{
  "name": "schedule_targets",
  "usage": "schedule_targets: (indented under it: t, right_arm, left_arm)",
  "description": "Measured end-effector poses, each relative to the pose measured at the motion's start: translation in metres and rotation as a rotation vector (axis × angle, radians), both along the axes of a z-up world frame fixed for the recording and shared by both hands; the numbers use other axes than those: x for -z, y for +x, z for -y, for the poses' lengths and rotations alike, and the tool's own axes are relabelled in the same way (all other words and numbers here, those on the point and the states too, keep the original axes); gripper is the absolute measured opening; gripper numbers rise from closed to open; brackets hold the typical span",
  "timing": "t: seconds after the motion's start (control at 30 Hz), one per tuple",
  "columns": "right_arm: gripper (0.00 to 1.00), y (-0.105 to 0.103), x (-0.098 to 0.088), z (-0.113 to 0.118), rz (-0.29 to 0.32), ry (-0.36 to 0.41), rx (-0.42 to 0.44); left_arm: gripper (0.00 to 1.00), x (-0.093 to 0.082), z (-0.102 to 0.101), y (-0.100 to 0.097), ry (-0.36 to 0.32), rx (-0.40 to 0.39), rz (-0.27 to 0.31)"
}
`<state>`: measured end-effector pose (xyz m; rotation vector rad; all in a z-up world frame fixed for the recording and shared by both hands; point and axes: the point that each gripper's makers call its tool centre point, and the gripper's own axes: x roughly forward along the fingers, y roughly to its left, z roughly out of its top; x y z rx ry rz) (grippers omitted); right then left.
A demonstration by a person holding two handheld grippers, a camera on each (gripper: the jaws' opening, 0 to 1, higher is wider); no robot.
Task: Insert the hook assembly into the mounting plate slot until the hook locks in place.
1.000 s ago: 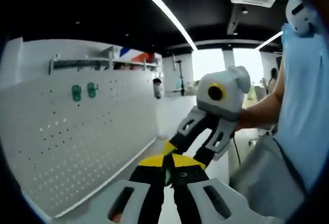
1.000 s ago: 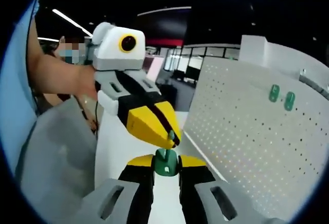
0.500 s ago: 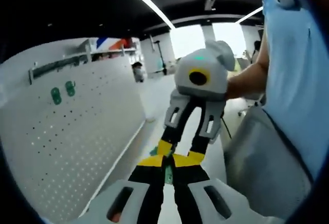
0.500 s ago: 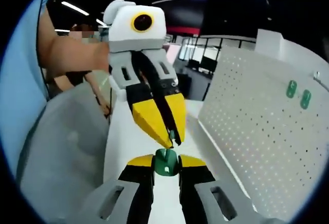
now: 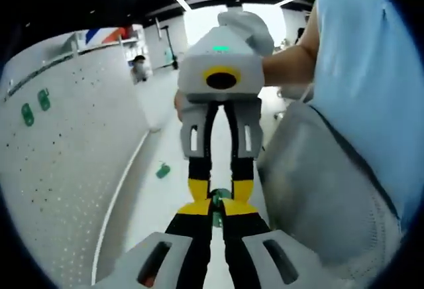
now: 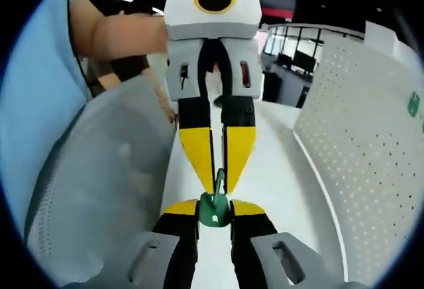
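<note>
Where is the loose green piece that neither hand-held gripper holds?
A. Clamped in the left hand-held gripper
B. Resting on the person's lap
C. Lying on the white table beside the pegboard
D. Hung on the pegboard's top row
C: in the left gripper view the loose green piece lies flat on the white table, apart from the pegboard and from both grippers' tips.

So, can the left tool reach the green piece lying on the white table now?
Probably not yet. The left tool is shut on a green hook part together with the right tool. The loose green piece lies apart, with open table before it.
</note>
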<state>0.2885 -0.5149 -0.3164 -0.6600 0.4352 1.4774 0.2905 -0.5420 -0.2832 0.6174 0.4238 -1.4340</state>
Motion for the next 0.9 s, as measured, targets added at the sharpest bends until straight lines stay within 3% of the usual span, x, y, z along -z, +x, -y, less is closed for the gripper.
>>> schedule_targets:
  t: [0.2, 0.9]
  right_arm:
    - [0.16, -0.008, 0.014, 0.003, -0.015, -0.083, -0.036]
    - [0.16, -0.015, 0.028, 0.007, -0.051, -0.174, -0.054]
  left_arm:
    - [0.05, 0.017, 0.000, -0.009, 0.095, 0.052, 0.016]
    - [0.06, 0.039, 0.003, -0.015, 0.196, 0.076, 0.028]
